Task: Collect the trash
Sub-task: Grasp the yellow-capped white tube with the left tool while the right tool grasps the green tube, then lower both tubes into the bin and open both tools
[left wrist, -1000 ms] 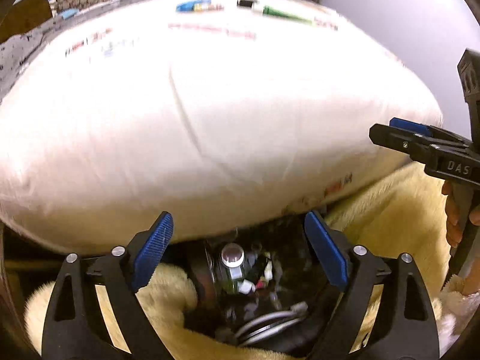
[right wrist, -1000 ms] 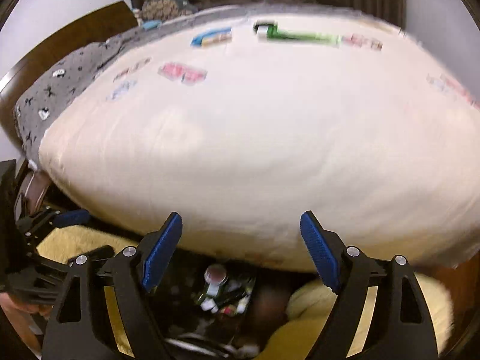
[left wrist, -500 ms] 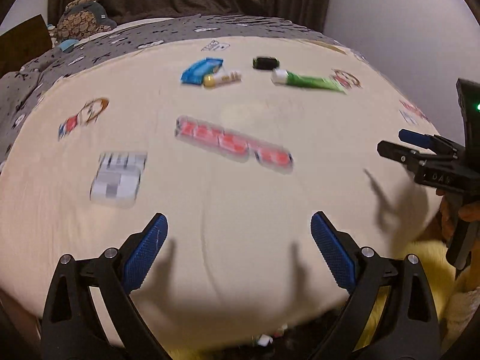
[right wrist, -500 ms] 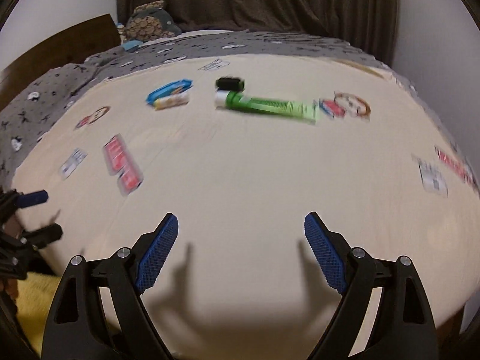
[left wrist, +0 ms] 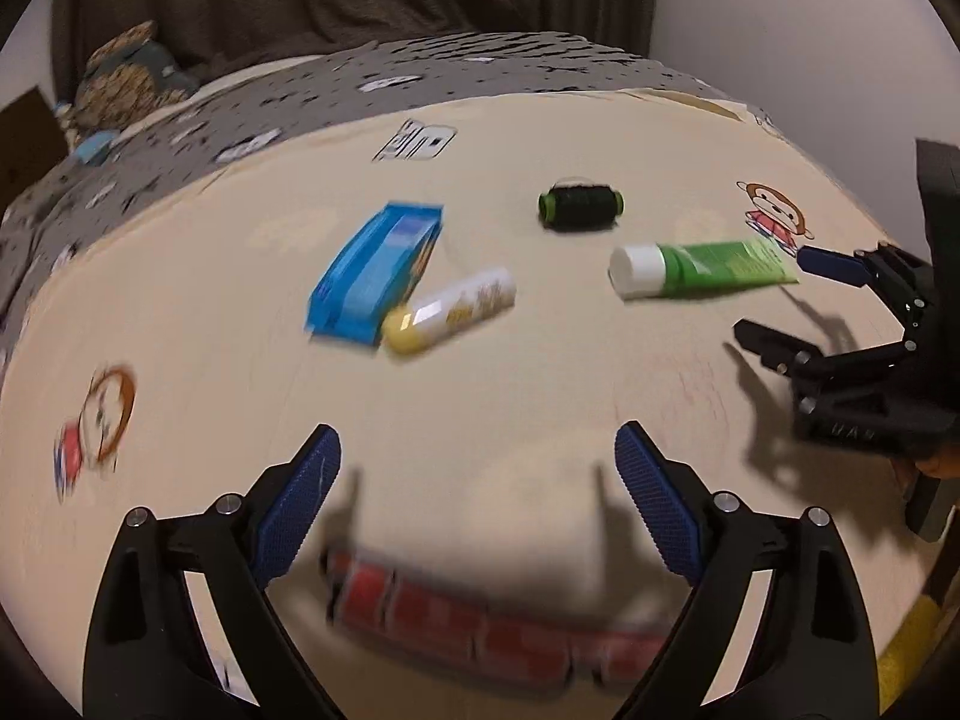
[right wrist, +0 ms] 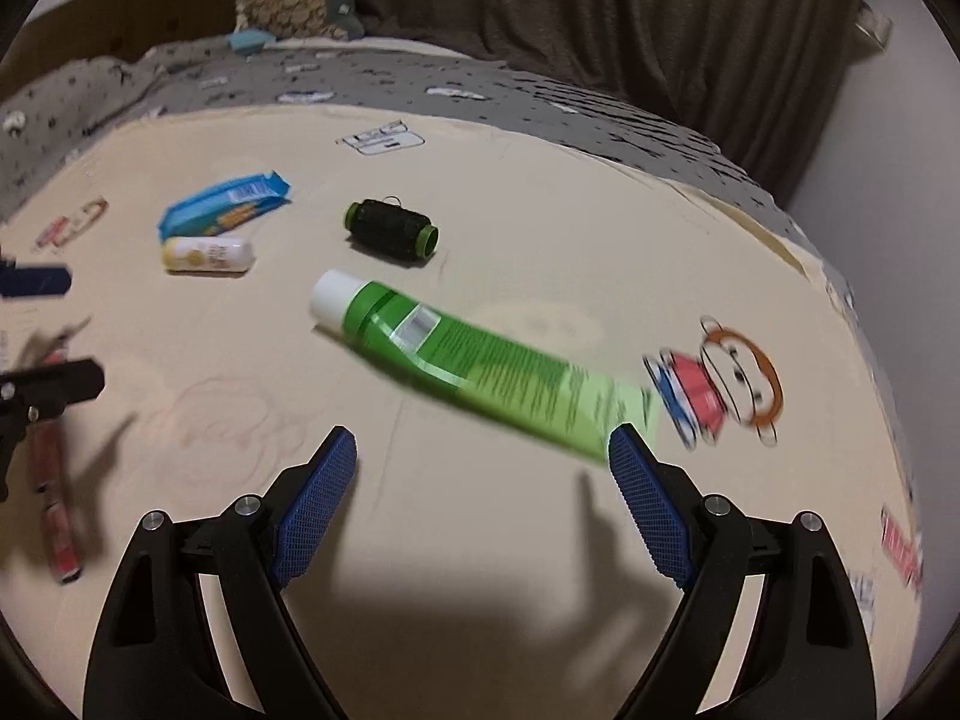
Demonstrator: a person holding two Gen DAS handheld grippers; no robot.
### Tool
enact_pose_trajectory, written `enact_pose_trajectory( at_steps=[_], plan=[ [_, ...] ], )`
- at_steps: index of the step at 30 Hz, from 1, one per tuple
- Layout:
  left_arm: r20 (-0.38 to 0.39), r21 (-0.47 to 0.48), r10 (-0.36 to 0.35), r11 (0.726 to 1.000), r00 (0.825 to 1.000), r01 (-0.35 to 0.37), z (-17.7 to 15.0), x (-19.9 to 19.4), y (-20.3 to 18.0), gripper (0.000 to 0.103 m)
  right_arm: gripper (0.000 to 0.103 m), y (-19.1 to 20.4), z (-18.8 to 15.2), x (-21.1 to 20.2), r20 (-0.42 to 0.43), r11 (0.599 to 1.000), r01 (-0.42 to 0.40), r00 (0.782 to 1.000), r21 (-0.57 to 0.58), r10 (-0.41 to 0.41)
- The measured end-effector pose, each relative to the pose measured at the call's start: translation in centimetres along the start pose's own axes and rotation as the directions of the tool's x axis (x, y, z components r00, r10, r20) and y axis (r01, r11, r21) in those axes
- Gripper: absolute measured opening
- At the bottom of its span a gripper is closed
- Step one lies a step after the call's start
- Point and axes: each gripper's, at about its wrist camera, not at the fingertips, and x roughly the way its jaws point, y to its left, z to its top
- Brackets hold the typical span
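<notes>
Trash lies on a cream bedspread (left wrist: 540,396). A blue wrapper (left wrist: 375,273) touches a yellow-capped white tube (left wrist: 450,312). A black spool (left wrist: 579,210) lies beyond a green tube with a white cap (left wrist: 702,267). My left gripper (left wrist: 477,489) is open and empty, short of the blue wrapper and yellow tube. My right gripper (right wrist: 483,495) is open and empty, just short of the green tube (right wrist: 480,363). The spool (right wrist: 390,229), the wrapper (right wrist: 225,210) and the yellow tube (right wrist: 207,255) lie further off. The right gripper also shows in the left wrist view (left wrist: 786,300).
A red strip (left wrist: 498,630) lies under my left gripper and shows in the right wrist view (right wrist: 54,474). Cartoon monkey prints (right wrist: 717,384) mark the spread. A grey patterned blanket (left wrist: 360,90), a plush toy (right wrist: 300,0) and dark curtains (right wrist: 600,12) are behind.
Both grippers have risen from the bin of trash below the bed edge and moved forward over the bedspread. The trash items are now much closer. Both stayed open.
</notes>
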Motion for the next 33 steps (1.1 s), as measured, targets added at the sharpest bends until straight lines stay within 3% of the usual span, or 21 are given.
enact_pose_trajectory(
  at_steps=[8,10,15,17,18,22,27,33],
  plan=[
    [-0.026,0.074,-0.025,0.997,0.999,0.027,3.3,4.8,0.1,0.084,0.083,-0.7,2.2,3.2,-0.034,0.999,-0.04,0.999,-0.027,0.039],
    [-0.031,0.086,-0.007,0.996,0.999,0.01,3.7,5.9,0.5,0.08,0.075,-1.0,2.7,4.0,-0.045,0.997,-0.074,0.996,-0.026,0.072],
    [-0.044,0.051,-0.09,0.994,0.995,0.092,4.6,7.4,1.7,0.06,0.048,-0.9,3.6,5.0,-0.054,0.99,-0.139,0.989,-0.019,0.137],
    [-0.042,0.041,-0.093,0.995,0.995,0.095,4.9,7.5,1.9,0.039,0.034,-0.3,3.9,4.9,-0.055,0.989,-0.141,0.989,-0.044,0.139],
    [-0.046,0.028,-0.102,0.994,0.994,0.103,5.2,7.5,2.1,0.034,0.027,0.1,4.0,4.8,-0.058,0.988,-0.144,0.988,-0.057,0.14],
    [-0.052,0.026,-0.109,0.994,0.993,0.11,5.5,7.4,1.9,0.026,0.012,0.7,4.0,4.3,-0.072,0.987,-0.152,0.986,-0.057,0.147],
    [-0.042,0.079,-0.099,0.992,0.994,0.102,4.7,6.5,0.5,0.023,0.009,0.9,3.4,3.6,-0.086,0.984,-0.171,0.982,-0.05,0.167],
    [-0.037,0.074,-0.108,0.991,0.993,0.111,3.5,5.2,-0.4,0.022,0.009,1.0,2.1,1.4,-0.07,0.979,-0.201,0.978,-0.027,0.199]
  ],
)
